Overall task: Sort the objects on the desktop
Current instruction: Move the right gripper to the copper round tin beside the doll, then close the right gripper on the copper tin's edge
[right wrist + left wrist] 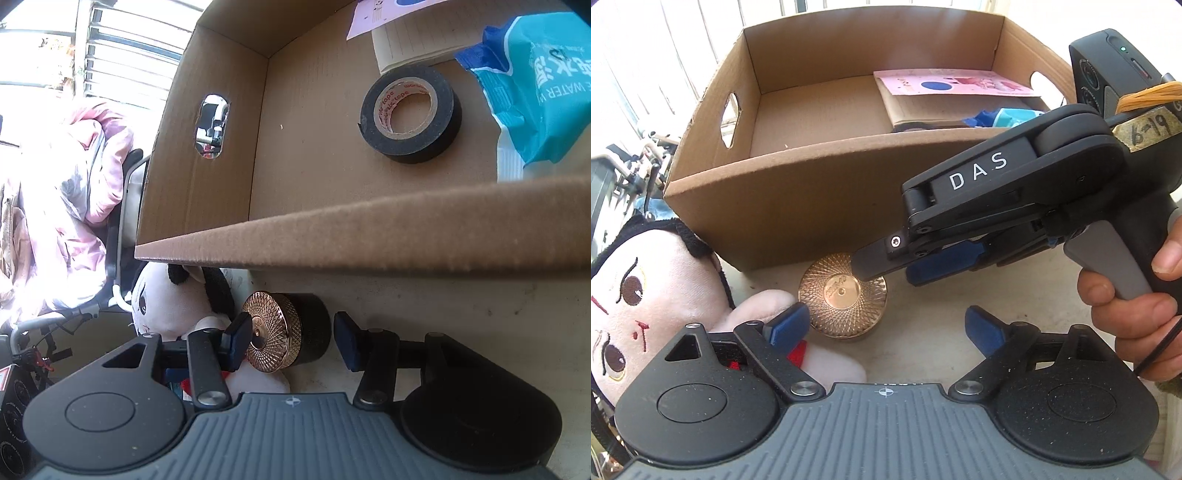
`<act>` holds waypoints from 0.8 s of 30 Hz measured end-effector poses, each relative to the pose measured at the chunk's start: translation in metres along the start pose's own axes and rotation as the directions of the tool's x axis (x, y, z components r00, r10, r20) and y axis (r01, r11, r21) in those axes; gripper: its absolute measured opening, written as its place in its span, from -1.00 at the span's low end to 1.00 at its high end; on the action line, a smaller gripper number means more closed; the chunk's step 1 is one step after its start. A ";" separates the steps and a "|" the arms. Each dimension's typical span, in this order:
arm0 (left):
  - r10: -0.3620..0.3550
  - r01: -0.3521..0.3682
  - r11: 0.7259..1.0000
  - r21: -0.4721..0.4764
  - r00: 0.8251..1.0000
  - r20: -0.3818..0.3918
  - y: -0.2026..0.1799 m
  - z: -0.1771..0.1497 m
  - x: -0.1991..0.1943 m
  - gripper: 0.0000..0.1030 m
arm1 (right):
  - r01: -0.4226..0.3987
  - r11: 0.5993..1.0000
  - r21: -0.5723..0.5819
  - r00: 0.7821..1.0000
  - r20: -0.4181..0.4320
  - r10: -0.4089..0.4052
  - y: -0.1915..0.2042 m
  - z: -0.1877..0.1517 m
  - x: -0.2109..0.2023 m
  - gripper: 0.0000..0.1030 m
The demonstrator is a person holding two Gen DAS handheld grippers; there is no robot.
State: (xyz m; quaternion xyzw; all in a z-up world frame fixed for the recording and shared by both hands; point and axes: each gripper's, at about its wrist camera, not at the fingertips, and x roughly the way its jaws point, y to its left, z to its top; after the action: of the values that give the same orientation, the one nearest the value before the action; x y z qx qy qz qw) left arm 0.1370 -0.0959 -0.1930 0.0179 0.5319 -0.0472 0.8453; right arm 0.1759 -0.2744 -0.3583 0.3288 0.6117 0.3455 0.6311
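A round jar with a gold patterned lid point(842, 291) stands on the table in front of the cardboard box point(798, 206). My right gripper point(291, 341) is turned on its side and open, with one pad over the lid and the other beside the jar point(284, 332); it also shows in the left wrist view point(886, 266). My left gripper point(886, 326) is open and empty, just in front of the jar. A plush doll point(646, 295) lies at the left, touching the jar.
Inside the box lie a roll of black tape point(410, 114), a blue wipes pack point(535, 85), and a notebook point(956, 99) with a pink sheet on it. A hand point(1137, 317) holds the right gripper's handle. Clutter stands beyond the table's left edge.
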 end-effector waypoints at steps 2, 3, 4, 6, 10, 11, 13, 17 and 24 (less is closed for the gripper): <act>-0.004 0.004 1.000 0.004 1.000 -0.009 0.001 0.002 0.002 0.81 | 0.002 1.000 -0.019 1.000 -0.006 -0.002 0.002 0.002 0.003 0.07; 0.001 0.000 1.000 0.015 1.000 -0.018 0.000 0.002 0.004 0.84 | 0.002 1.000 -0.028 1.000 -0.008 -0.003 0.004 0.003 0.004 0.09; 0.008 -0.007 0.999 0.034 0.999 -0.032 -0.002 0.003 0.007 0.85 | 0.000 0.999 -0.035 1.000 -0.011 -0.001 0.005 0.005 0.005 0.10; 0.035 -0.031 0.997 0.069 0.998 -0.052 -0.005 0.002 0.012 0.89 | -0.005 0.999 -0.047 1.000 -0.017 0.005 0.007 0.007 0.007 0.15; 0.073 -0.064 0.990 0.122 0.995 -0.068 -0.012 0.002 0.016 0.91 | -0.019 0.998 -0.062 0.999 -0.030 0.017 0.009 0.012 0.008 0.22; 0.076 -0.066 0.989 0.129 0.994 -0.073 -0.013 0.001 0.016 0.93 | -0.022 0.997 -0.068 0.999 -0.035 0.019 0.009 0.013 0.008 0.23; 0.081 -0.069 0.987 0.145 0.993 -0.082 -0.015 0.000 0.018 0.97 | -0.025 0.997 -0.079 0.999 -0.045 0.021 0.011 0.014 0.010 0.23; 0.082 -0.069 0.984 0.164 0.993 -0.079 -0.017 -0.001 0.019 1.00 | -0.035 0.995 -0.099 0.997 -0.067 0.029 0.014 0.015 0.012 0.27; 0.032 -0.025 0.989 0.147 0.998 -0.047 -0.011 -0.003 0.014 1.00 | -0.035 0.996 -0.081 0.996 -0.079 0.029 0.009 0.014 0.007 0.27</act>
State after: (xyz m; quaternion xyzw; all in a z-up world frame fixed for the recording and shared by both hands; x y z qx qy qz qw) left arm 0.1391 -0.1073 -0.2069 0.0886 0.5474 -0.0735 0.8289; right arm 0.1892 -0.2633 -0.3542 0.2987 0.6155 0.3931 0.6143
